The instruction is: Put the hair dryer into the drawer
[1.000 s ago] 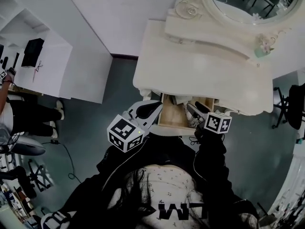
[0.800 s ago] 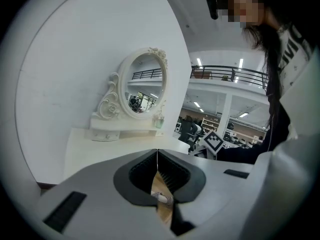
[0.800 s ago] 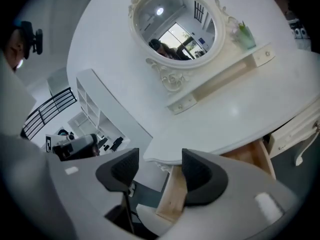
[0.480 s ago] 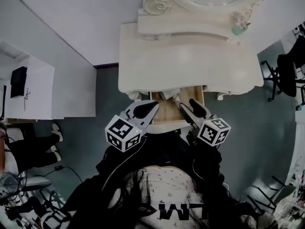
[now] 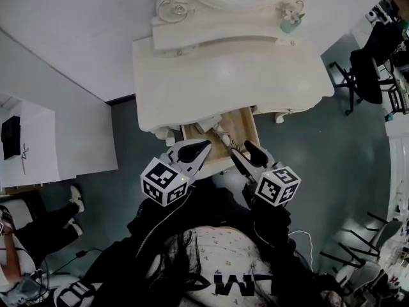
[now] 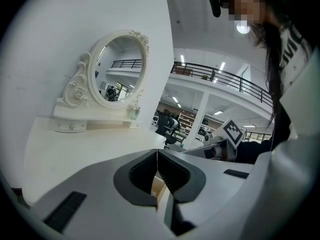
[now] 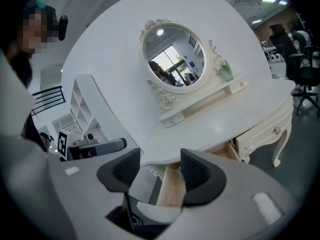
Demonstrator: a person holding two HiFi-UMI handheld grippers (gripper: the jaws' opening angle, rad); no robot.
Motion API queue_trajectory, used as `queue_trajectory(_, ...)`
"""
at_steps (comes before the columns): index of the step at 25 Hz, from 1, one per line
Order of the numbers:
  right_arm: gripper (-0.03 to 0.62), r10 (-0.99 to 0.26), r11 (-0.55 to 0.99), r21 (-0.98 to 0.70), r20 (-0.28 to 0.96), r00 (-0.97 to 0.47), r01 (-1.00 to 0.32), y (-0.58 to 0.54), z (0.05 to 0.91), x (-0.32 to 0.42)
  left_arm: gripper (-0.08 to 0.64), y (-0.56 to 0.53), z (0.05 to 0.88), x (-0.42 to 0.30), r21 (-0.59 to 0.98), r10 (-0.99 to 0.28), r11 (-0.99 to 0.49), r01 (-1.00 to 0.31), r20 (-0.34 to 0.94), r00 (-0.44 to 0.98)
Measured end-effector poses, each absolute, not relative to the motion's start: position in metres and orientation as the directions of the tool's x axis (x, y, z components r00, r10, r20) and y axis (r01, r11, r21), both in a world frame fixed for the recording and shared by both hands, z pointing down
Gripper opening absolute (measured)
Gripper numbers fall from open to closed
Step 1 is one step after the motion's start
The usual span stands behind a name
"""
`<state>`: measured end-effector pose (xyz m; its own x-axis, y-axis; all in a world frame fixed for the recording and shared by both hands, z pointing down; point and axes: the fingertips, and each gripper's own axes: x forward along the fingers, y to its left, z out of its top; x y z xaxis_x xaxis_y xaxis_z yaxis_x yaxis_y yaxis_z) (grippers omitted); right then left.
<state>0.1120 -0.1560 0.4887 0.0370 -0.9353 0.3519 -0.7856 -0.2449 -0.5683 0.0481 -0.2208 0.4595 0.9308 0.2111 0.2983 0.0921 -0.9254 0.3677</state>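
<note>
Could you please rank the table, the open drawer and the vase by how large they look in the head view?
Largest: table.
Next: drawer, of which only the pulled-out part shows.
Smallest: vase, though it also stands farthest from the camera.

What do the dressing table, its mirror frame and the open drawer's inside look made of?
Dressing table: likely painted wood, cream with satin sheen; light glares softly off the top.
Mirror frame: same cream finish, moulded scrolls; wood or resin, unclear.
Drawer: inside walls bare-looking light wood, matte tan.
</note>
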Motion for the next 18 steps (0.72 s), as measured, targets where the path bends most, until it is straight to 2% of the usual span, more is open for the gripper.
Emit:
queue_trajectory(2, 0.253, -0.934, -0.247, -0.562, 0.355, 0.04, -0.789, -0.15, 0.487, 0.111, 0.001, -0.217, 0.458, 0.05, 0.368, 0.214, -0.925, 0.095, 0.296, 0.931)
queue_trajectory(8, 0.13, -0.938, -0.223, -0.53, 0.344, 0.032, -0.818, -0.125, 0.479, 0.104, 0.0, -0.199, 0.451, 0.052, 0.347, 0.194, -0.934, 0.088, 0.284, 0.939)
queue_trajectory(12, 0.07, -0.944, -0.195, -0.517, 0.33, 0.016, -0.833, -0.104, 0.472, 0.096, 0.0, -0.177, 0.446, 0.045, 0.343, 0.17, -0.937, 0.066, 0.282, 0.944)
queue_trajectory(18, 0.049, -0.952, -0.137, -0.513, 0.306, -0.032, -0.847, -0.066, 0.466, 0.075, 0.0, -0.13, 0.442, 0.025, 0.326, 0.13, -0.945, 0.028, 0.298, 0.946)
